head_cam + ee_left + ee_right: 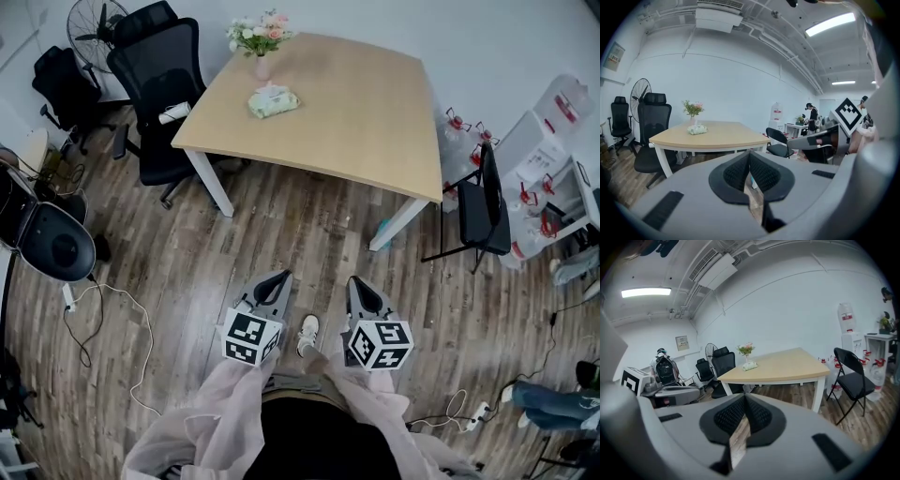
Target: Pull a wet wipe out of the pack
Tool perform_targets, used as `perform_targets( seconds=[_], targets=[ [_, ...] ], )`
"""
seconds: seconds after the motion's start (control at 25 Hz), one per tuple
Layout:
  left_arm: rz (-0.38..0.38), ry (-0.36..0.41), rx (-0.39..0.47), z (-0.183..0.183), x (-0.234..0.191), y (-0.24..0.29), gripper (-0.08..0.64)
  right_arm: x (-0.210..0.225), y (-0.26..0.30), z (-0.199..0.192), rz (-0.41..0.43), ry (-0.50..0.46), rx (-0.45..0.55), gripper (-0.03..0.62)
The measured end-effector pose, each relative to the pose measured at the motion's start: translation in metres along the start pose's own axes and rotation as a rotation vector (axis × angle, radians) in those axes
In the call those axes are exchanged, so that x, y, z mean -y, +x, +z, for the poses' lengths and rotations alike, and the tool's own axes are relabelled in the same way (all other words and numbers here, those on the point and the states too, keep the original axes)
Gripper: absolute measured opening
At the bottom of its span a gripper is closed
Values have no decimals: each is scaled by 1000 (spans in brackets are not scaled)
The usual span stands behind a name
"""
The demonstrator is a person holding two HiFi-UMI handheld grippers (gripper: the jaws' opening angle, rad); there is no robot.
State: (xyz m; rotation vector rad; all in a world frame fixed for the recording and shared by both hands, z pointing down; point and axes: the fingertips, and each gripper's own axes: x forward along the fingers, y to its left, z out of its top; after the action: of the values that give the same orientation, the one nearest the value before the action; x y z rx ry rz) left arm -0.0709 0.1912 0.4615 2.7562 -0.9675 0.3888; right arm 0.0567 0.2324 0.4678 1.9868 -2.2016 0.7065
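The left gripper's ribbed black pads were pressed together at the tips, with only a thin wedge of floor showing behind them and nothing caught between. The right gripper was the same: its pads were clamped on each other and it carried nothing.

In the head view the two grippers sat side by side, low in the picture. The left gripper and the right gripper both pointed forward over the wooden floor. Each was held out from a pale pink sleeve, and a white shoe showed between them. Neither touched anything.

The wet wipe pack lay well ahead of both grippers on the light wooden table. It was near the far left corner, just beside a pink vase of flowers. Both gripper views showed the pack far off on the tabletop, next to the flowers.

A black office chair stood at the table's left side, with a standing fan behind it. A black folding chair stood to the table's right.
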Motion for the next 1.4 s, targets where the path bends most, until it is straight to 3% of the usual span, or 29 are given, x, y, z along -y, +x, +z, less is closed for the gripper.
perform_targets(
  seconds=[0.72, 1.4],
  targets=[
    [54, -5, 11, 38, -42, 113, 12, 62, 98, 55, 83, -29, -17, 8],
    [98, -21, -9, 46, -51, 126, 12, 68, 119, 63, 144, -28, -43, 8]
  ],
)
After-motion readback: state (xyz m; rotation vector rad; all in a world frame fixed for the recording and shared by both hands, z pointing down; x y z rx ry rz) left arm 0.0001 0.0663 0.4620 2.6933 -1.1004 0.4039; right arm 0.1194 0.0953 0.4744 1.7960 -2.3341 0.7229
